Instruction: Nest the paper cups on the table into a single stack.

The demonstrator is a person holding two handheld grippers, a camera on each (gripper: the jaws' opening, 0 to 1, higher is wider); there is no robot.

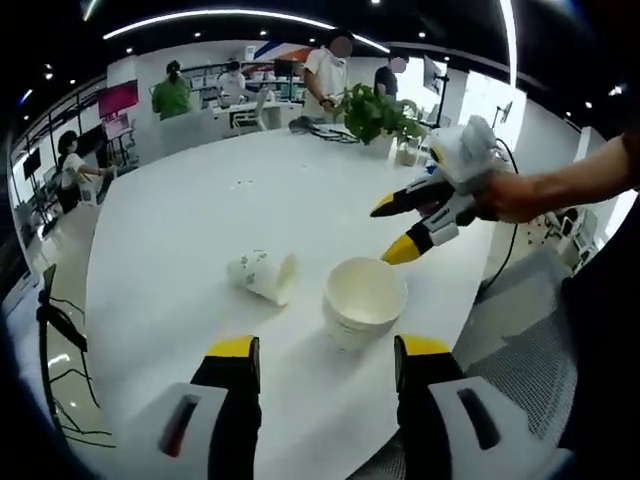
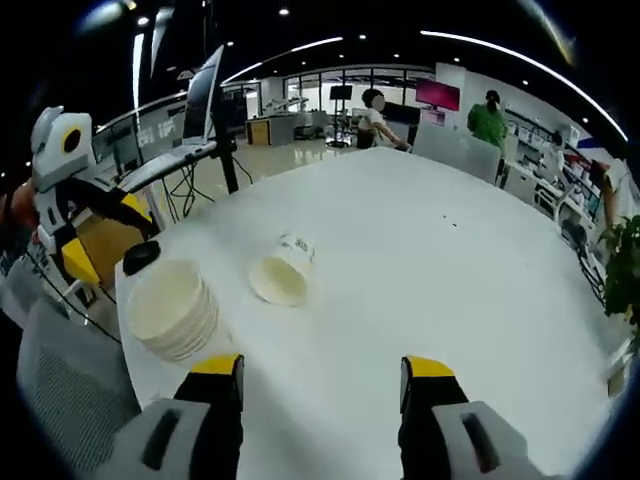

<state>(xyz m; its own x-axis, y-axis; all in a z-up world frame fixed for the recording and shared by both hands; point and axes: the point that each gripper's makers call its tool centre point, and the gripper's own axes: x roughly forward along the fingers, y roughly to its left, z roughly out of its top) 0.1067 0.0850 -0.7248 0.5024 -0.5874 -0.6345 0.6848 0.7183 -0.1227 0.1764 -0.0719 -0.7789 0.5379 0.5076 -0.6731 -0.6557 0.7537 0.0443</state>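
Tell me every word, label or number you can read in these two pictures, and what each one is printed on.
None can be read.
The lying paper cup carries dark printed marks on its side, too small and blurred to read; the same in the right gripper view.
The pink wall screen shows no legible text.
The stack of cups is plain white.

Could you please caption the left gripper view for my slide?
Open left gripper faces cup stack and tipped cup.
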